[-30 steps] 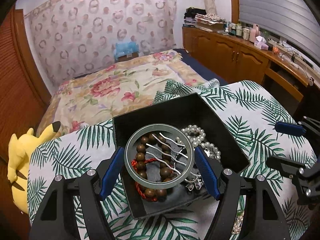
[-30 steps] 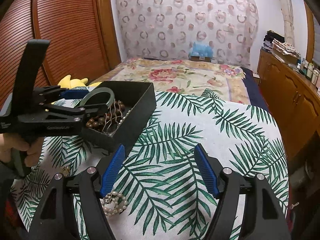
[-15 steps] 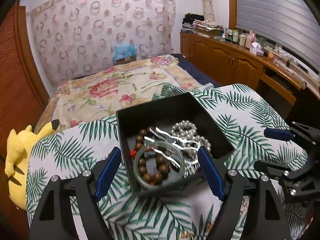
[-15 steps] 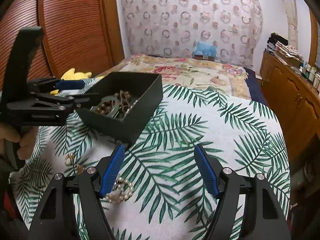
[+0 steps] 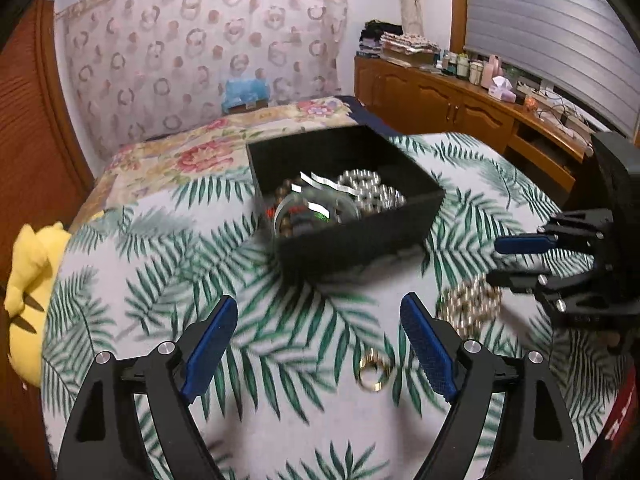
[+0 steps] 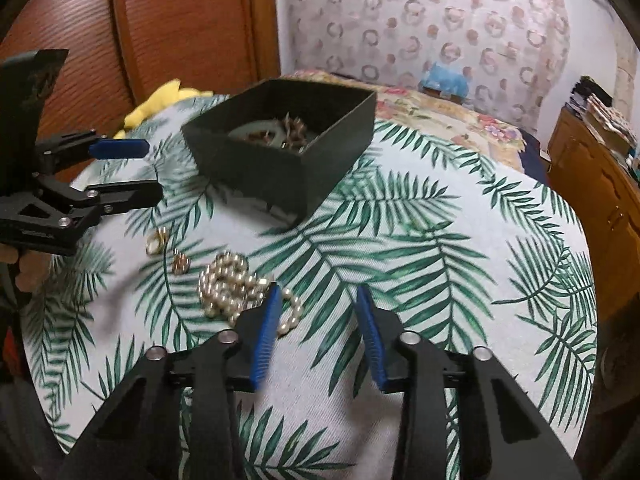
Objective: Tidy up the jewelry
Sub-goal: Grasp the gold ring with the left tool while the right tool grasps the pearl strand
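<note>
A black open box [image 5: 362,236] [image 6: 280,172] stands on the palm-leaf cloth and holds a green bangle [image 5: 316,210], brown beads, silver hairpins and a pearl string. My left gripper [image 5: 320,344] is open and empty, drawn back from the box; it also shows in the right wrist view [image 6: 124,170]. A gold ring [image 5: 372,372] [image 6: 156,242] lies on the cloth between its fingers. My right gripper [image 6: 316,328] is open and empty, its left fingertip beside a pearl bracelet [image 6: 236,286] [image 5: 470,308]. A second small ring [image 6: 181,263] lies next to the pearls.
The round table [image 6: 460,264] stands against a floral bed [image 5: 192,152]. A yellow plush toy [image 5: 26,288] sits at the table's left edge. Wooden cabinets [image 5: 460,112] with bottles run along the right. A wooden wardrobe [image 6: 168,24] stands behind.
My left gripper let the green bangle go into the box and pulled back and down. My right gripper narrowed its opening and moved toward the pearl bracelet.
</note>
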